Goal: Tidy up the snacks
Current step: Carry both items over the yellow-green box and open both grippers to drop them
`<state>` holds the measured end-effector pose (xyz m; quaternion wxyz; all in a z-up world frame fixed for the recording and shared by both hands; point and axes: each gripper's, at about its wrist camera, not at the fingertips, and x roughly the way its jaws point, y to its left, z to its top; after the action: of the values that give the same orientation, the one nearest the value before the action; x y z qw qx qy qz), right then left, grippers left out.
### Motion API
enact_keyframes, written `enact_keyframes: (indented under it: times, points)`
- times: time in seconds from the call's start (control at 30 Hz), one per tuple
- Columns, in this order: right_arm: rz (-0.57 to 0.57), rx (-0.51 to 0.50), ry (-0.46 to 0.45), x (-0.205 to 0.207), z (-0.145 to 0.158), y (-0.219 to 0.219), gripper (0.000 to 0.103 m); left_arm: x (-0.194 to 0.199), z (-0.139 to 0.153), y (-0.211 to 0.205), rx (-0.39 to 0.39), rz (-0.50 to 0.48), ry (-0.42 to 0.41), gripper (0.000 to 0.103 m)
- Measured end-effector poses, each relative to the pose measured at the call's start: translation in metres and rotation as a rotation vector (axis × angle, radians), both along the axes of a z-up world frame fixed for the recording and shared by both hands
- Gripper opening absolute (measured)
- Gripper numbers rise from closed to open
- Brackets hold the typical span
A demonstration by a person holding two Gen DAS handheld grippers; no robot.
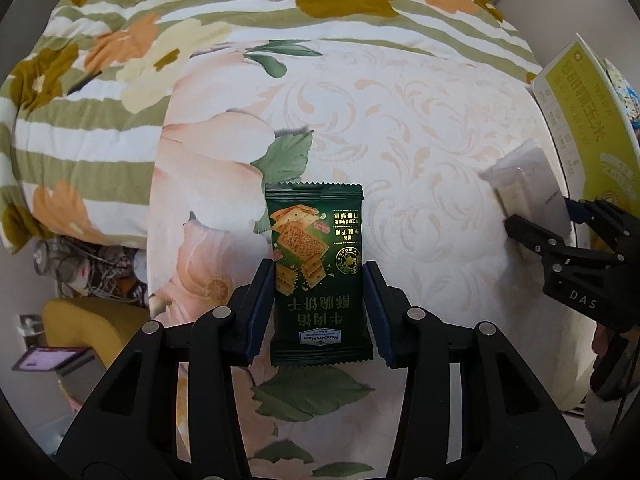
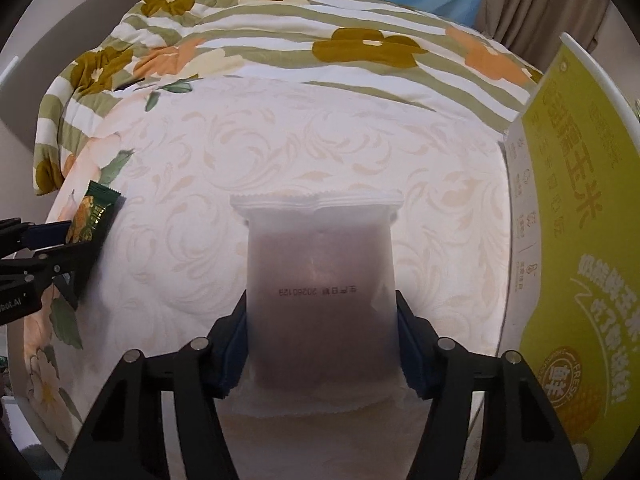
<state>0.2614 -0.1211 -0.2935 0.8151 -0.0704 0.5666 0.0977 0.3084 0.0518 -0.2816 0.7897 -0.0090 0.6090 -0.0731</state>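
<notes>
A dark green cracker packet [image 1: 316, 220] lies lengthwise on the cream bed sheet [image 1: 400, 120]. My left gripper [image 1: 319, 268] is shut on it, with a pad pressed on each long side. A frosted white packet [image 2: 320, 248] with dark brown contents and a printed date sits between my right gripper's [image 2: 321, 300] pads, which press on both its sides. In the left wrist view the right gripper [image 1: 544, 216] holds this white packet [image 1: 520, 180] at the far right. In the right wrist view the left gripper [image 2: 76, 236] and green packet [image 2: 100, 204] are at the far left.
A yellow-green printed carton [image 2: 568, 200] stands at the bed's right edge, close to the right gripper. A striped floral quilt [image 1: 120, 80] is bunched along the far side. Off the bed's left edge are tangled cables [image 1: 92, 268] and a yellow object [image 1: 80, 320].
</notes>
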Motion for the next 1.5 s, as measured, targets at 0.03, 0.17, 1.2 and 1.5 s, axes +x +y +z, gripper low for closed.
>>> enact_keyframes:
  times: [0.03,0.17,1.2,1.5]
  points:
    - [-0.004,0.013,0.003,-0.001,0.001,0.001,0.059,-0.001,0.003,0.001,-0.005,0.000,-0.005,0.040]
    - [-0.028,0.066,-0.025,-0.011,0.019,0.008,0.058,-0.002,0.027,0.004,-0.027,0.002,-0.054,0.040]
    - [-0.352,0.140,-0.371,-0.121,0.209,-0.233,0.058,-0.017,0.195,-0.322,-0.247,-0.327,-0.327,0.040]
    - [-0.267,0.174,-0.361,-0.123,0.201,-0.283,0.058,-0.022,0.155,-0.347,-0.188,-0.145,-0.250,0.091]
